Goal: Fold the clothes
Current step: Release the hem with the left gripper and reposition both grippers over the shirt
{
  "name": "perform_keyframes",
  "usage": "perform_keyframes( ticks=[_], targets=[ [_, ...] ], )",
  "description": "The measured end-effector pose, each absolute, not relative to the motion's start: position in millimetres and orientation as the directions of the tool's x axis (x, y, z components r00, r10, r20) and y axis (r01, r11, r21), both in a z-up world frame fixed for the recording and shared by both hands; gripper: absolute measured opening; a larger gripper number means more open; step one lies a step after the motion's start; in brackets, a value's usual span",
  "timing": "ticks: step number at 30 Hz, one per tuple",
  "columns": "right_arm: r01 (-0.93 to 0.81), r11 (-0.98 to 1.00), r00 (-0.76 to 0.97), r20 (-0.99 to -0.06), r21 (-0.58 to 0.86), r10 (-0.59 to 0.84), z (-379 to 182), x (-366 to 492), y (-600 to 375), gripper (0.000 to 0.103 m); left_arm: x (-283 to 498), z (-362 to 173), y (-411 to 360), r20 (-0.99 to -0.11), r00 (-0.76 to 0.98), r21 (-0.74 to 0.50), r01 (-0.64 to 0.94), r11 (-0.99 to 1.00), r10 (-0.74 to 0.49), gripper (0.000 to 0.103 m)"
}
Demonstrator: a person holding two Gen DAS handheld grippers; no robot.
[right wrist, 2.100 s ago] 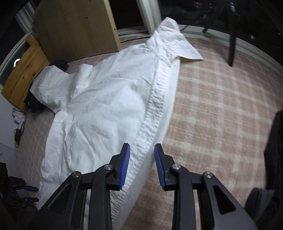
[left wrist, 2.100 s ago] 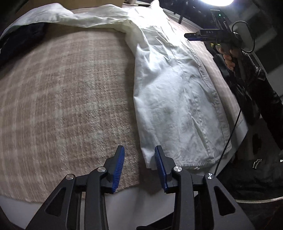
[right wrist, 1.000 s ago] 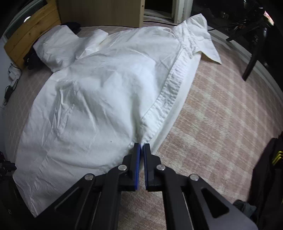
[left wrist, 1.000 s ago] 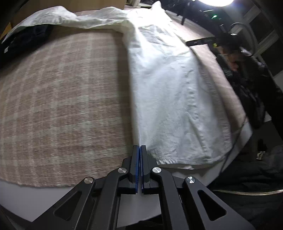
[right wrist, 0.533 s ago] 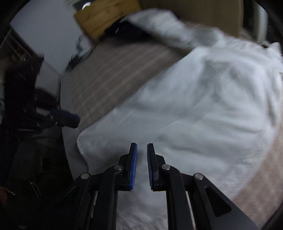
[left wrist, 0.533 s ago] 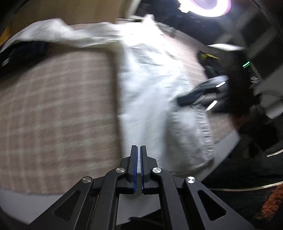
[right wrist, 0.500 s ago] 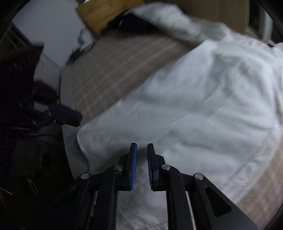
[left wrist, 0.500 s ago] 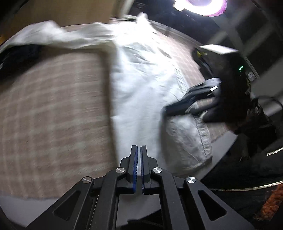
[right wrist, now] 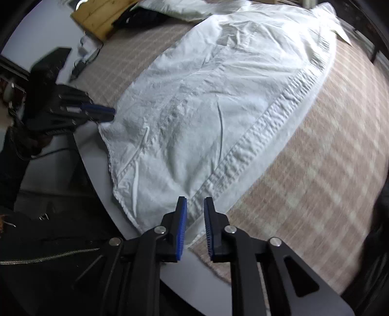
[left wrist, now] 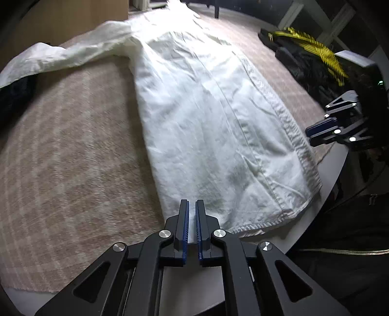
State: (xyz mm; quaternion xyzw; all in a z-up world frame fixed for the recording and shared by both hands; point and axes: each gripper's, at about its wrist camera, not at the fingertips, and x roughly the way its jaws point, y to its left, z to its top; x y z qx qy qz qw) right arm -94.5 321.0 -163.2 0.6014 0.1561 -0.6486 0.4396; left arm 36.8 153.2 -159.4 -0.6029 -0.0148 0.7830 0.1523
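Note:
A white button-up shirt (left wrist: 206, 109) lies spread lengthwise on a beige plaid blanket (left wrist: 73, 158), hem toward me. My left gripper (left wrist: 192, 206) sits at the hem's left corner, pads almost together with white cloth pinched in the slit. The right wrist view shows that same left gripper (right wrist: 111, 113) touching the corner of the shirt (right wrist: 206, 97). My right gripper (right wrist: 195, 206) hovers over the hem's other corner, where the button placket ends. Its jaws are opening, with cloth below the gap and neither pad pressing on it. From the left it appears as the right gripper (left wrist: 308, 133) beside the shirt's edge.
A dark garment (left wrist: 14, 94) lies under the shirt's left sleeve. A black bag with yellow stripes (left wrist: 308, 43) rests at the far right. The surface's pale edge (right wrist: 97, 175) runs just below the hem. A person's black zipped jacket (right wrist: 48, 255) is close by. A wooden headboard (right wrist: 102, 17) stands beyond.
My right gripper swept from the middle of the placket down to the hem corner and its jaws parted. The left gripper stayed at its corner and rolled slightly.

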Motion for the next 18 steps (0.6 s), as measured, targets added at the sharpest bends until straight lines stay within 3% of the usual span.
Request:
perform_keyframes(
  ticks=[3,9,12,14,18],
  targets=[
    [0.746,-0.565,0.089,-0.893,0.353,-0.441,-169.7,-89.4,315.9,0.015,35.7,-163.2,154.4,-0.941,-0.218,-0.208,-0.229,-0.951,0.258,0.005],
    [0.807,-0.556,0.1,-0.974,0.198,-0.201,-185.0,-69.4,330.3,0.012,36.2,-161.4,151.1,-0.946,-0.213,-0.193,-0.231,-0.954,0.243,0.005],
    [0.801,-0.563,0.062,-0.963,0.205,-0.263,-173.0,-79.6,322.5,0.012,35.8,-159.8,153.8,-0.951,-0.214,-0.176,-0.225,-0.958,0.224,0.006],
    [0.798,-0.543,0.045,-0.925,0.26,-0.377,-167.1,-85.9,295.2,0.013,35.1,-158.5,156.2,-0.953,-0.214,-0.167,-0.225,-0.96,0.216,0.01],
    [0.807,-0.496,0.032,-0.863,0.32,-0.505,-185.5,-99.6,222.1,0.014,32.7,-158.8,159.3,-0.957,-0.204,-0.159,-0.229,-0.96,0.207,0.012]
  ],
)
